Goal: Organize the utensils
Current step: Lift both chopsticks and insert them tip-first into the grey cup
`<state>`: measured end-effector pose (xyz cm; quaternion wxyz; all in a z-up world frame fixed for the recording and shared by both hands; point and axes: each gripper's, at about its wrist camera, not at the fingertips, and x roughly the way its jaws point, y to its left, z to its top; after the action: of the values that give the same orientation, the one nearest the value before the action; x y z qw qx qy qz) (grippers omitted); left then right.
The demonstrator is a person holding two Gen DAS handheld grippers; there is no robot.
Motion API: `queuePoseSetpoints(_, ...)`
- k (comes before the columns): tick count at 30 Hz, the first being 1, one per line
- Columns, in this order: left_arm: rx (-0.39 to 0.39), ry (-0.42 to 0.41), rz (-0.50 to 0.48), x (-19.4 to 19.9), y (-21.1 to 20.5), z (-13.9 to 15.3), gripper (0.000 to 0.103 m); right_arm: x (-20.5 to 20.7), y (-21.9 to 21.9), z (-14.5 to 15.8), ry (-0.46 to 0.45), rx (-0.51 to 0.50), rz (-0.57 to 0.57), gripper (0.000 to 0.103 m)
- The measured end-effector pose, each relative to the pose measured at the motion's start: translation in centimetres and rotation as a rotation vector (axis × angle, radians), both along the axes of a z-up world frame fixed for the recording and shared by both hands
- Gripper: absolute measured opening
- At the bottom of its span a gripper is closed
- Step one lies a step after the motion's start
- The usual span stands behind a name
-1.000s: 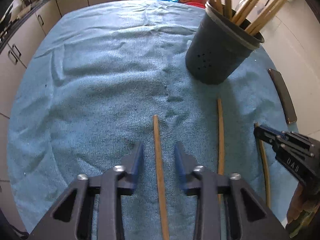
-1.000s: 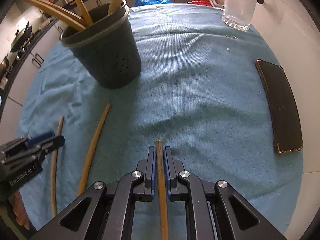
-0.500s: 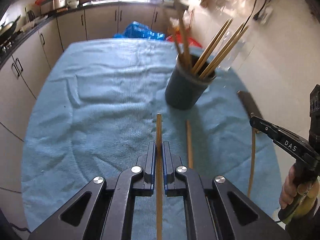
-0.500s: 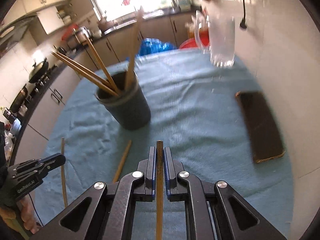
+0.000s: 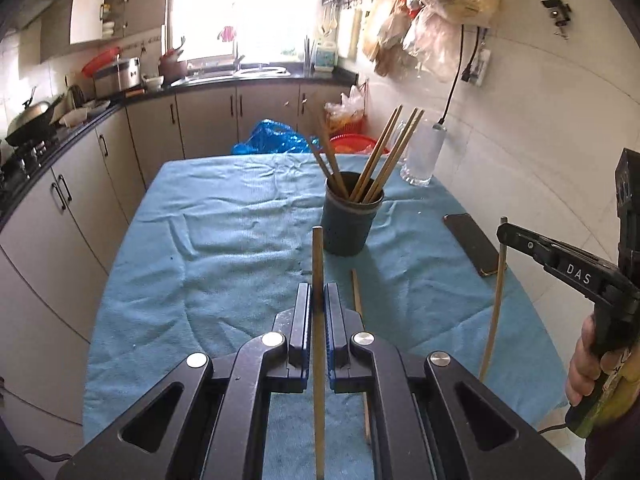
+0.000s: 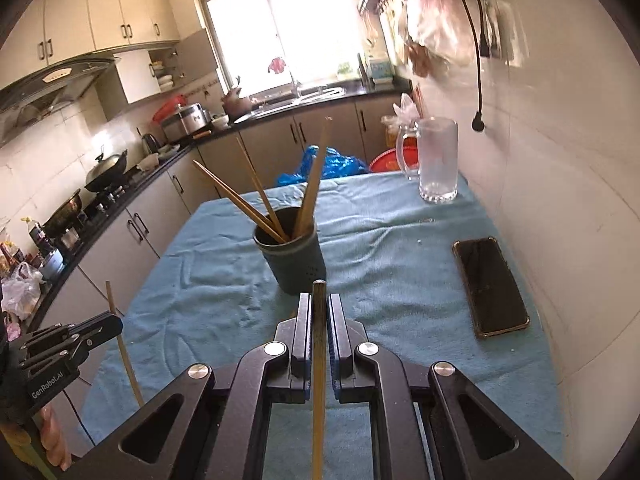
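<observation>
My left gripper is shut on a wooden chopstick that sticks out past the jaws, held above the blue cloth. My right gripper is shut on a second chopstick in the same way. A dark round holder with several chopsticks leaning in it stands ahead of both grippers; in the right wrist view the holder sits just beyond the fingertips. One loose chopstick lies on the cloth before the holder. Each view shows the other gripper off to the side: right gripper, left gripper.
A black phone lies on the blue cloth near the right wall. A glass mug stands at the far right corner. Kitchen cabinets and a counter run along the left and far sides. A hand holds the right gripper's handle.
The left gripper closed on its chopstick. Both grippers then rose and tilted upward with their chopsticks off the cloth, so the holder looks farther away and the kitchen has come into view.
</observation>
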<state>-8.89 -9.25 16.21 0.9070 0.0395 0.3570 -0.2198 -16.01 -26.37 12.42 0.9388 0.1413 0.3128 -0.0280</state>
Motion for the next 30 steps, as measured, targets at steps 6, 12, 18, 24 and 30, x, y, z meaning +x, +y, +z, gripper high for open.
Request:
queuePoseSetpoints(6,0.013,-0.032,0.005,-1.6,-0.2,0.7,0.006,-1.3,0.7,1.0,-0.035,-0.006,0.005,0.007)
queuePoseSetpoints(12,0.029,-0.062,0.009,-2.4,-0.7,1.2,0.006,-1.8,1.1,1.7,-0.065,-0.020,0.002,0.007)
queuePoseSetpoints(18,0.053,-0.098,0.024,-2.7,-1.1,1.8,0.006,-1.9,1.1,2.0,-0.081,-0.020,-0.004,0.007)
queuePoseSetpoints(24,0.080,-0.130,0.046,-2.8,-1.1,2.1,0.006,-2.2,1.0,2.5,-0.100,-0.019,-0.014,0.007)
queuePoseSetpoints(30,0.114,-0.159,0.063,-2.8,-1.2,2.2,0.006,-2.6,1.3,3.2,-0.123,-0.027,-0.018,0.007)
